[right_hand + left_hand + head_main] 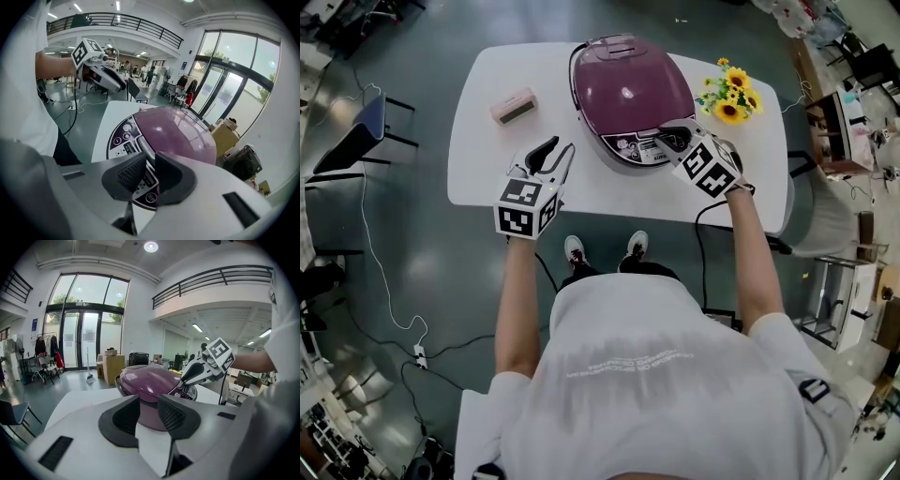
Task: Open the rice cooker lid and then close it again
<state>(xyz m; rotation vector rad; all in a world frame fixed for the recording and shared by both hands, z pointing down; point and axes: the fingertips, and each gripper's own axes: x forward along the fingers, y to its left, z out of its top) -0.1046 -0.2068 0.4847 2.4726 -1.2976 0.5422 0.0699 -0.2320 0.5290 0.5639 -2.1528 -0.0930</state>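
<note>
Rice cooker (628, 94), lid down, sits by the table's (487, 183) far edge. Right gripper (673, 141) hovers over its front panel, jaws narrow, empty. Left gripper (558, 152), jaws apart, empty, is near the front edge. Pink box (514, 105) sits far-left, sunflowers (732, 94) at the far-right corner.

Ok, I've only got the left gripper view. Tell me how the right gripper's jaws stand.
Observer: The right gripper has its jaws a narrow gap apart, with nothing between them.
Operator: Say what lies under them.
Observer: The control panel at the front of the rice cooker.
Operator: Name anything beside the cooker that I'm missing.
Observer: A small pink box lies to the cooker's left in the head view, apart from it.
</note>
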